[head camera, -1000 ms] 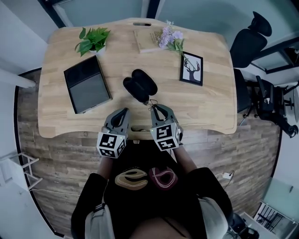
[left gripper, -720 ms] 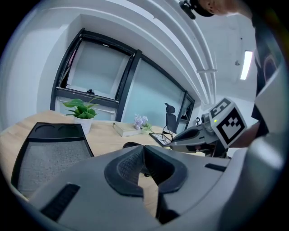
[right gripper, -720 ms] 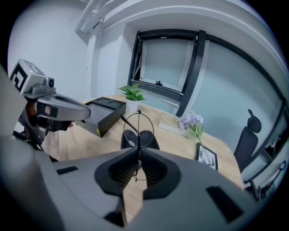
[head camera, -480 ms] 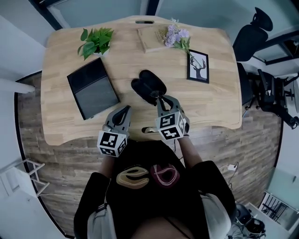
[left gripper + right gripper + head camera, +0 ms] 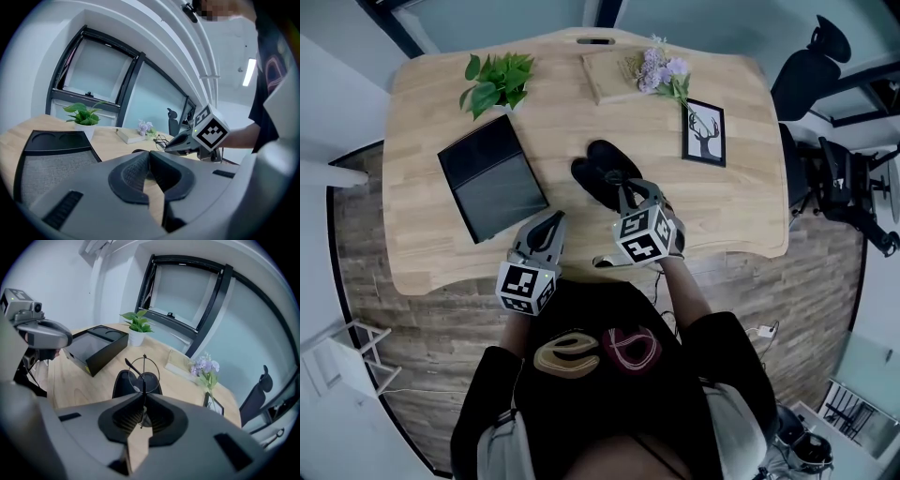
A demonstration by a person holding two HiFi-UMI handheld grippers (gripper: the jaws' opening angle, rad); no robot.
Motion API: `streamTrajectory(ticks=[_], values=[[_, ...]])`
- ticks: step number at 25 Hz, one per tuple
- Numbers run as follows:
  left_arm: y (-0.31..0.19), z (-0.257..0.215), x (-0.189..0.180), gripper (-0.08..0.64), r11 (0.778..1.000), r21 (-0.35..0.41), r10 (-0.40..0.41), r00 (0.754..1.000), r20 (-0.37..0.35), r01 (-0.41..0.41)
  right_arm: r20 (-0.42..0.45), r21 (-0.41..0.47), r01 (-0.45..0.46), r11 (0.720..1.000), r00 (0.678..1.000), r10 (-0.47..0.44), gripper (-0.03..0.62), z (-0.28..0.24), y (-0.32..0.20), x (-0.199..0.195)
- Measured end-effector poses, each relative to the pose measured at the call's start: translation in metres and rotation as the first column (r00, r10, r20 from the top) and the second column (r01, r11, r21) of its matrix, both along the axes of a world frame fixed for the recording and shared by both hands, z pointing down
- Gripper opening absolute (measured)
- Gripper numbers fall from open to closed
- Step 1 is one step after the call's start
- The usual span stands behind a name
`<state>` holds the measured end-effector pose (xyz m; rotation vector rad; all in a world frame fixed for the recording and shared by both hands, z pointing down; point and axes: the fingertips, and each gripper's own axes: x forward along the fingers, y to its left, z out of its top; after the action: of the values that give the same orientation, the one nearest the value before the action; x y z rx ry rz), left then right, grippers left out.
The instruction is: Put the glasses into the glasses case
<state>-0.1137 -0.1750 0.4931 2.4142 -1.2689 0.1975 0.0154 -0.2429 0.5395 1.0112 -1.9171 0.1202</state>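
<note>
Head view, counts: one light wooden desk; one black oval glasses case; one pair of thin black wire-framed glasses with round lenses; two grey hand-held grippers, each with a marker cube. Also one flat black rectangular box on the left, one green leafy potted plant far left, one pale book at the far edge with one sprig of purple flowers lying across it, and one black-framed deer picture far right. One black office chair stands off the desk's right end.

Glasses case: open, both halves lying flat side by side, mid-desk, right of the black box.

Glasses: slender frame. One round rim stands upright above the jaw tips in the right gripper view, and a dark temple arm angles off to the left. They are off the desk and sit over the near right part of the case. Contact with the case cannot be told.

Right gripper: jaws closed down almost fully, pinching a thin wire part of the glasses between the pads; it points steeply down at the case.

Left gripper: near the desk's near edge, left of the right gripper and apart from the case. Jaw tips meet, with nothing between them.
</note>
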Motion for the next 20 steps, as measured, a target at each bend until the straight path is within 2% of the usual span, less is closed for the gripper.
streamTrajectory(ticks=[7, 20], values=[[-0.005, 0.005, -0.015, 0.025, 1.000, -0.013, -0.016, 1.000, 0.007, 0.016, -0.043, -0.040, 0.007, 0.999, 0.999, -0.008, 0.035, 0.012, -0.016, -0.006], [-0.016, 0.010, -0.018, 0.025, 1.000, -0.028, -0.011, 1.000, 0.022, 0.012, -0.095, -0.130, -0.010, 0.991, 0.996, -0.002, 0.035, 0.038, -0.035, -0.002]])
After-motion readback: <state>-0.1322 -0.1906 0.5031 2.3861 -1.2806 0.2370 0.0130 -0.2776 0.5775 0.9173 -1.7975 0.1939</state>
